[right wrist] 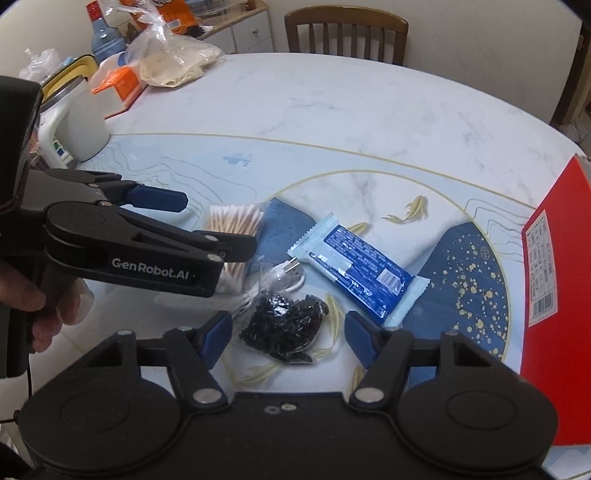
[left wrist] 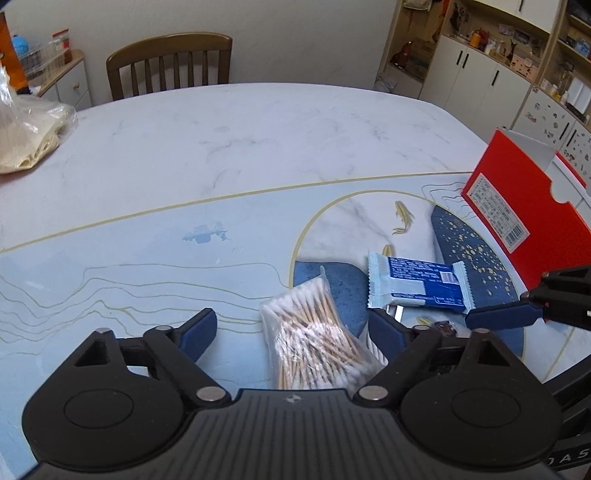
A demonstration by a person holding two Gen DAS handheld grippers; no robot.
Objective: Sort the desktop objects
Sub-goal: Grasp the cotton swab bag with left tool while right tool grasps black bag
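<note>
Crinkly bag of black bits (right wrist: 282, 330), glossy blue wrapper (right wrist: 360, 267)

Cotton swab bag (right wrist: 233, 225) on the bench (right wrist: 332, 122) left of the snack packet (right wrist: 364, 266), cable (right wrist: 284, 275) between them, bag of small parts (right wrist: 284, 326) in front, box (right wrist: 554, 295) at the right edge, chair (right wrist: 347, 33) behind the bench.

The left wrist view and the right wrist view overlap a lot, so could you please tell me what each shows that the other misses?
Only the left wrist view shows the cupboards. Only the right shows the bag of black bits, white cable and the person's hand. Both show the cotton swabs, blue packet, red box and chair.
</note>
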